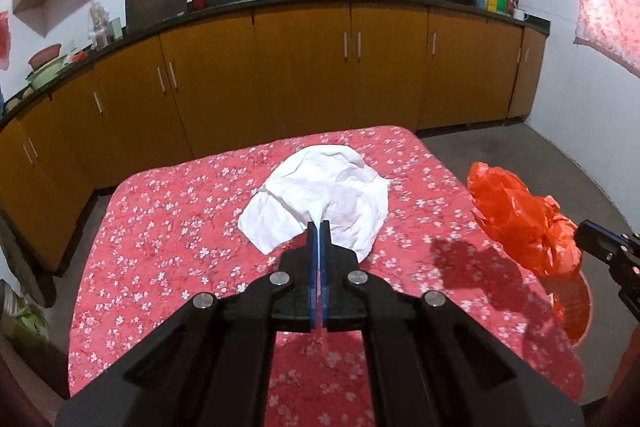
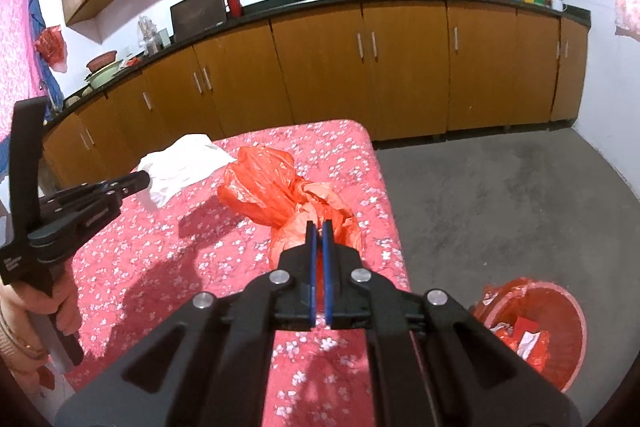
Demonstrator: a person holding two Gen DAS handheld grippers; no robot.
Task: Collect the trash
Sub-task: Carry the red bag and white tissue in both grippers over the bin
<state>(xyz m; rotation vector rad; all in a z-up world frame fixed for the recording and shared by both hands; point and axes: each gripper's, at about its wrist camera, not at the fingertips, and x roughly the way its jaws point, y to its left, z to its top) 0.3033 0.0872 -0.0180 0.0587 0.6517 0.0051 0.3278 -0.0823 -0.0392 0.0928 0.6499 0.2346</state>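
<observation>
Left hand-held gripper point(image 1: 319, 227) clenched on edge of crumpled white tissue paper point(image 1: 320, 195) at middle of floral red surface point(image 1: 168, 227). Right hand-held gripper point(image 2: 319, 227) clenched on crinkled orange plastic bag point(image 2: 280, 187), near surface's right edge. Both light, limp, easily torn; pinch bunched folds. Red lined bin point(image 2: 576, 307) on floor.

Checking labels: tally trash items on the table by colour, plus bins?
White: 1, the crumpled white paper, pinched by the left tool.
Red: 1, the red plastic bag, pinched by the right tool.
Bins: 1, the red bin on the floor, already holding scraps.
Total: 3
</observation>
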